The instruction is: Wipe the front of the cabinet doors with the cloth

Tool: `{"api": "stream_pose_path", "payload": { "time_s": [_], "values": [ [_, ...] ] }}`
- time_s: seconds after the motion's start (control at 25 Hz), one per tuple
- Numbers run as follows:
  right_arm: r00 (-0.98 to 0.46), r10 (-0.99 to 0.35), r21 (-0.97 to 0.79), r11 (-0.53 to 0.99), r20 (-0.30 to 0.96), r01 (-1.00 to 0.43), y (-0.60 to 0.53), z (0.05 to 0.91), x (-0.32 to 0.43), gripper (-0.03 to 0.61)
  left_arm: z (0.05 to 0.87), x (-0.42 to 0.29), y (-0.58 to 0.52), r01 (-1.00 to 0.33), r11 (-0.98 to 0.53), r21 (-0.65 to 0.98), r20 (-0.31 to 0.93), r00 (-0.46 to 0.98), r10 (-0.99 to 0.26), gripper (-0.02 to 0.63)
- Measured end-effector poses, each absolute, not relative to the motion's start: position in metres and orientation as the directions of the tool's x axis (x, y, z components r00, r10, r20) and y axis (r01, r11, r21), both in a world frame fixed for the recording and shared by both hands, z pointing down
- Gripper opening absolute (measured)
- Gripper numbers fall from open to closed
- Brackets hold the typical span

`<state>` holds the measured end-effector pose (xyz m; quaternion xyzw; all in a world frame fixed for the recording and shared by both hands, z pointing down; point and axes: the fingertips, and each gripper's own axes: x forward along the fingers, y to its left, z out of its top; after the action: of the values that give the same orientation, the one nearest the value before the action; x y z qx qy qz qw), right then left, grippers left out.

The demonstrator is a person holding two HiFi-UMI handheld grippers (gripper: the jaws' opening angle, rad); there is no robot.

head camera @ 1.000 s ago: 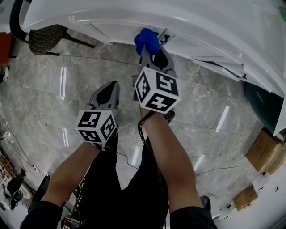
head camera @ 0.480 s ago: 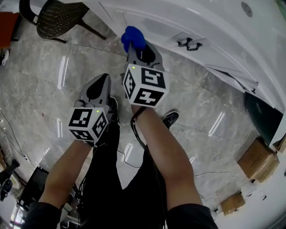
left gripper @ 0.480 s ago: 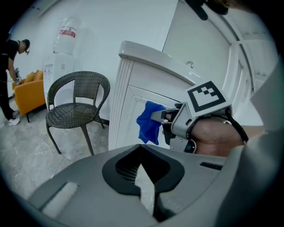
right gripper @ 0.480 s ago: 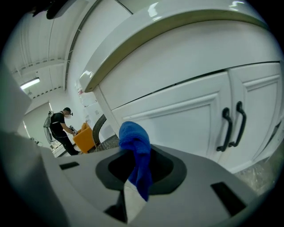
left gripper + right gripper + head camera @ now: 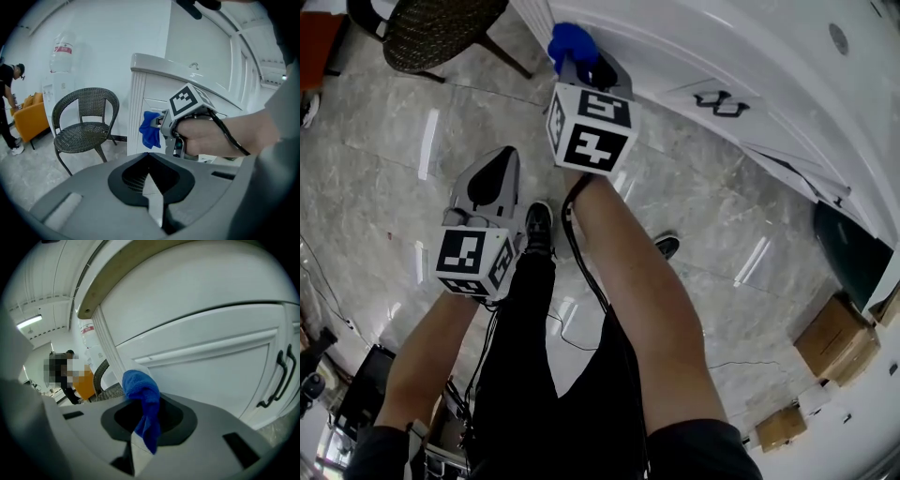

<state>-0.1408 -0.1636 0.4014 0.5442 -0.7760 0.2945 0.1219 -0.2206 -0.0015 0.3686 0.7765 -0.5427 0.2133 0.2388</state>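
While the right gripper (image 5: 140,439) pinches the blue cloth (image 5: 143,397) at the cabinet door (image 5: 211,376), the left gripper (image 5: 151,180) sits closed, empty. Black scrawl (image 5: 717,97) above is illegible.

**A work or office room with a cabinet set in it**

The floor (image 5: 384,141) is polished grey stone-look tile across a wide open space. A white cabinet (image 5: 741,56) with panelled fronts and a black handle (image 5: 276,380) stands against a plain white wall. Beside it are a dark wicker chair (image 5: 84,122) and a water dispenser (image 5: 58,89) with a bottle on top, and further off an orange armchair (image 5: 30,119) with a person (image 5: 7,108) next to it. Cardboard boxes (image 5: 844,333) sit on the floor near the cabinet's far end, and loose cables (image 5: 572,333) trail over the tiles. A tube light (image 5: 28,322) hangs on the ceiling. The boxes, cables and dispenser suit a workplace more than a lived-in home.
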Motion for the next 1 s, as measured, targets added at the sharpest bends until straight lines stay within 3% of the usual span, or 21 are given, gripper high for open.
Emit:
{"api": "stream_pose_path", "payload": {
  "time_s": [0.24, 0.52, 0.72, 1.0],
  "values": [
    [-0.241, -0.795, -0.353, 0.036, 0.556, -0.935, -0.156, 0.407, -0.057, 0.067, 0.373, -0.199, -0.015, -0.942, -0.294, 0.165, 0.588, 0.333, -0.737, 0.0],
    [-0.102, -0.8, -0.461, -0.231, 0.591, -0.857, -0.131, 0.413, 0.038, 0.067, 0.374, -0.128, -0.01, -0.911, -0.361, 0.202, 0.595, 0.407, -0.693, 0.0],
    [-0.087, -0.807, -0.447, -0.23, 0.585, -0.864, -0.117, 0.406, 0.071, 0.067, 0.377, -0.094, -0.008, -0.896, -0.393, 0.207, 0.603, 0.433, -0.67, 0.0],
    [-0.145, -0.82, -0.415, -0.12, 0.553, -0.902, -0.104, 0.408, 0.055, 0.067, 0.385, -0.084, 0.001, -0.896, -0.38, 0.23, 0.611, 0.437, -0.66, 0.0]
  ]
}}
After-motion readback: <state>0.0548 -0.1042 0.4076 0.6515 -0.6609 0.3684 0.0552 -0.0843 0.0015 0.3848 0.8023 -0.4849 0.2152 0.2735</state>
